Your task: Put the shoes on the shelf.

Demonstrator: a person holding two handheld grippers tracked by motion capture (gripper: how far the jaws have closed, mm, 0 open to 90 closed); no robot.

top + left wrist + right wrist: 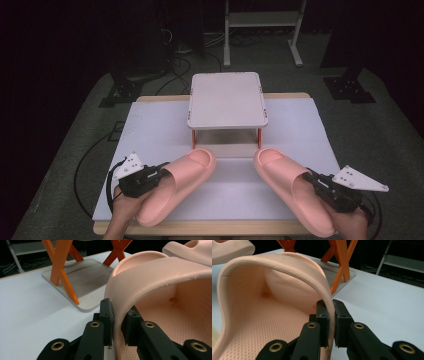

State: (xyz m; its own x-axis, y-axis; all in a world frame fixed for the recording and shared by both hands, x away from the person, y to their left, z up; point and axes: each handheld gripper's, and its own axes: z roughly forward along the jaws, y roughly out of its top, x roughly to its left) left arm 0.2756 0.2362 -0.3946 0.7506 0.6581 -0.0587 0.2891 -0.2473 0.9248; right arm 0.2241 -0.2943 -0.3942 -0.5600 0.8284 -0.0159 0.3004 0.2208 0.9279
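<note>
A small two-level rack (227,100) stood at the back of the white table (300,130). In front lay two pink slides, the left slide (175,185) and the right slide (295,192). The left gripper (117,320) and right gripper (331,321) each pinched a strap tight, so both needed lifting slowly and level.

Left slipper (177,182): salmon pink all over; footbed finely dotted with a pinhole texture, strap smooth. Right slipper (292,192): same salmon pink, same dotted footbed.

Left tongs (117,322): matte black, brass-coloured rivets. Right tongs (331,322): black, brass rivets too. Each carries a pale grey three-cornered plate.

Table (310,130): white top, light wood edge.

Small rack (227,100): pale pinkish-grey shelves, bright orange crossed legs.

Floor (380,130): dull grey-green.
</note>
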